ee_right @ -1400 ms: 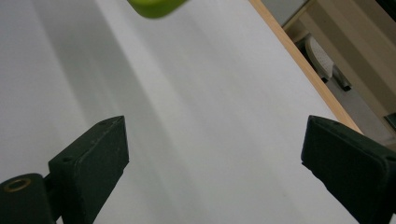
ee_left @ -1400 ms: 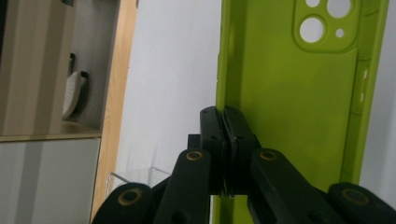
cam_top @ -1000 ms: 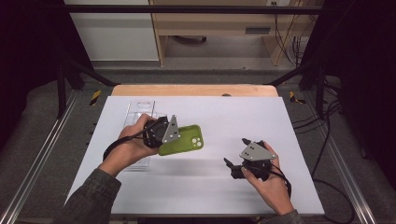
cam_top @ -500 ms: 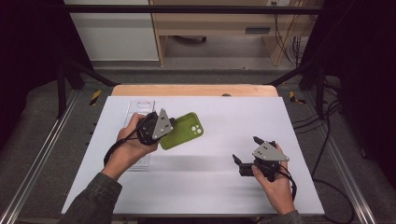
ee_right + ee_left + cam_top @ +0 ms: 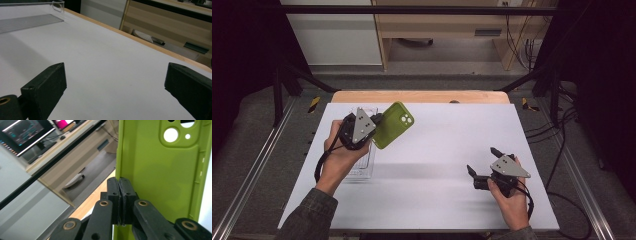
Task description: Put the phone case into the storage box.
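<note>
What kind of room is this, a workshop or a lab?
Probably a lab recording bench: a white table framed by black bars and rails, loose cables on the floor, computer screens behind, and a hand-held tool pinching a green phone case.

No legible text, label, brand, number or sign appears on any surface. The green phone case (image 5: 160, 175) carries no printing or logo on the side that faces the left gripper view. The monitor (image 5: 27, 131) in that view's upper left corner shows coloured screen content too blurred to read.
</note>
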A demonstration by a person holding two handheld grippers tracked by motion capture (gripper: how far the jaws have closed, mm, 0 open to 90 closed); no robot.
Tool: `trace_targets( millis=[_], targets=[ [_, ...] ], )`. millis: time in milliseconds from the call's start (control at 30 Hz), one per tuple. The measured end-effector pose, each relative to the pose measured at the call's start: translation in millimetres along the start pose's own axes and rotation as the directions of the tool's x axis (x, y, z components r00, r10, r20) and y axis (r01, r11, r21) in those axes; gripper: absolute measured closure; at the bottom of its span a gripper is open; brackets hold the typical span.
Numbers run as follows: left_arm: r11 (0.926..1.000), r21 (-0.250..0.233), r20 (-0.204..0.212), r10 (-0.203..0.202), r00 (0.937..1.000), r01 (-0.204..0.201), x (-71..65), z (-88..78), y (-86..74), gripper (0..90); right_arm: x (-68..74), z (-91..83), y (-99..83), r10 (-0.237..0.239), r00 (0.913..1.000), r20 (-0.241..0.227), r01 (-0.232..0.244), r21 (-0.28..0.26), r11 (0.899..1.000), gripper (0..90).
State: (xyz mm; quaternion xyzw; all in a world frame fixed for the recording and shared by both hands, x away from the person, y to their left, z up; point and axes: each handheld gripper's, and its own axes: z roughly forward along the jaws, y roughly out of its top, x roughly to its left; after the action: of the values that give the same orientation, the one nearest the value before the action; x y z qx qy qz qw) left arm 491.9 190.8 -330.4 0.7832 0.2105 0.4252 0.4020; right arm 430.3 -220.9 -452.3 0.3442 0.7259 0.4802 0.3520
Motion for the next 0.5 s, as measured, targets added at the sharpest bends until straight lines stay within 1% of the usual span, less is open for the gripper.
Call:
trace_targets(
  millis=[67, 133, 167, 233, 300, 400, 467, 500],
  targets=[
    [0.9999, 0.001, -0.017, -0.012, 0.9998, 0.012, 3.1, -2.6, -1.7, 87.7, -0.3, -1.1, -0.3, 0.005, 1.0000, -0.002, -0.005, 0.001, 1.000, 4.2],
    [0.9993, -0.001, -0.029, -0.038, 0.9989, 0.038, 5.3, -4.5, -3.9, 87.7, -1.1, -2.5, -0.7, 0.023, 0.9997, -0.005, -0.023, -0.009, 1.000, 3.9],
    [0.9987, 0.001, -0.027, -0.051, 0.9983, 0.051, 5.4, -5.1, -5.2, 87.7, -1.3, -3.4, -0.6, 0.029, 0.9995, -0.007, -0.030, -0.017, 0.999, 4.2],
    [0.9986, 0.011, -0.040, -0.052, 0.9978, 0.052, 3.9, -6.2, -7.2, 87.7, -1.5, -4.5, -0.5, 0.040, 0.9991, -0.013, -0.040, -0.037, 0.999, 4.8],
    [0.9981, 0.009, -0.047, -0.061, 0.9971, 0.061, 3.2, -8.1, -7.7, 87.7, -0.7, -4.8, -0.4, 0.049, 0.9986, -0.018, -0.050, -0.050, 0.998, 4.7],
    [0.9980, 0.000, -0.055, -0.063, 0.9965, 0.064, 3.6, -11.3, -6.7, 87.7, -0.2, -4.4, -0.7, 0.045, 0.9986, -0.028, -0.046, -0.049, 0.998, 4.5],
    [0.9986, 0.009, -0.047, -0.051, 0.9976, 0.051, 3.7, -11.4, -6.8, 87.8, 0.2, -4.2, -2.1, 0.041, 0.9986, -0.034, -0.043, -0.050, 0.998, 5.0],
    [0.9990, 0.014, -0.046, -0.041, 0.9981, 0.042, 3.7, -11.3, -7.1, 87.7, 0.9, -4.2, -2.7, 0.031, 0.9988, -0.037, -0.033, -0.049, 0.998, 5.2]
  ],
)
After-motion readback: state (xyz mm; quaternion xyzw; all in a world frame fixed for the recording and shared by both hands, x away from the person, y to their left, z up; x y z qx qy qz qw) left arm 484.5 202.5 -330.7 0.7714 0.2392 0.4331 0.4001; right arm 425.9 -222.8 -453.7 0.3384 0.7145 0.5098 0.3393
